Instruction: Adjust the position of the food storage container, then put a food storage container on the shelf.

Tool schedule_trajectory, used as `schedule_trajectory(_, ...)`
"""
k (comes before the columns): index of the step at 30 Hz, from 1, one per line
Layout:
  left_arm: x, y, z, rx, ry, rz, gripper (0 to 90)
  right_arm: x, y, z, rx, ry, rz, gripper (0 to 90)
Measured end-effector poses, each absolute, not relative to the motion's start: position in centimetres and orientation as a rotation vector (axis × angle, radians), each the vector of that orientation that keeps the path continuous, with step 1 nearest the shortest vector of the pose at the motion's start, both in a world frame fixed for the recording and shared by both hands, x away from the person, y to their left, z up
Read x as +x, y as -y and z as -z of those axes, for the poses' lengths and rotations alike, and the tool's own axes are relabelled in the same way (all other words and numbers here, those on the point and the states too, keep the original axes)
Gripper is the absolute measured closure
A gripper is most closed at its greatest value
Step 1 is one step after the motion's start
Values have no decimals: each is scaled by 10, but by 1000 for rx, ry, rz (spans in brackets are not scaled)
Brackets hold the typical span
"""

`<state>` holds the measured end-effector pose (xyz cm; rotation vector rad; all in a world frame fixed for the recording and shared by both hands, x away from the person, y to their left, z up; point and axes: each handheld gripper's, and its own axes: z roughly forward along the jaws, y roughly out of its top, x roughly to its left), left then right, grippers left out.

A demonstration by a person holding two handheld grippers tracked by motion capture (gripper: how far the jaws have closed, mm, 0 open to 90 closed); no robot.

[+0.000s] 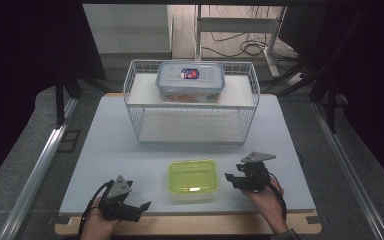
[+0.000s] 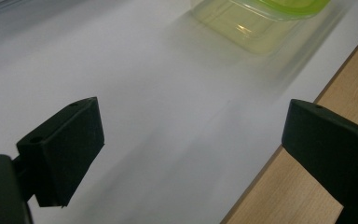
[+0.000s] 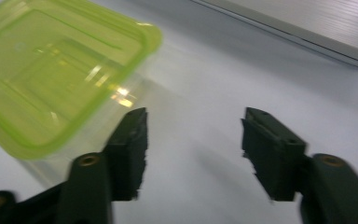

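Observation:
A clear food box with a lime-green lid sits near the front middle of the white table. My left gripper rests at the front left edge, open, its jaws pointing right toward the box. In the left gripper view the jaws of the left gripper stand wide apart over bare table, with the green-lidded box farther off. My right gripper is just right of the box, pointing left at it. In the right gripper view the right gripper is open and holds nothing, the green lid beside its left jaw.
A white wire rack stands at the back of the table, with a clear box with a blue-grey lid on its upper shelf. The rack's base lies ahead of my right gripper. A wooden board edge runs along the front.

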<state>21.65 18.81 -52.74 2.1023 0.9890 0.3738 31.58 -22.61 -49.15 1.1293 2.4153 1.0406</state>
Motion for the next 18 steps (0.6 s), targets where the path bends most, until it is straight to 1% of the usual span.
schedule_trajectory(5, 217, -188, 527, 2103, -987, -376, 57, 314, 236, 489, 1146, -2383, -1093, 264)
schedule_trajectory(11, 217, -188, 527, 2100, -990, -374, 57, 313, 238, 486, 1191, -2400, -1135, 236)
schedule_trajectory(14, 217, -188, 528, 2101, -987, -373, 57, 311, 237, 487, 1207, -2407, -1150, 237)
schedule_trajectory(15, 217, -188, 528, 2105, -986, -373, 57, 310, 235, 486, 1222, -2405, -1167, 265)
schedule_trajectory(16, 217, -188, 528, 2105, -986, -373, 57, 310, 235, 486, 1222, -2405, -1167, 265)
schedule_trajectory(18, 217, -187, 528, 2104, -985, -372, 57, 308, 234, 485, 1231, -2402, -1200, 295)
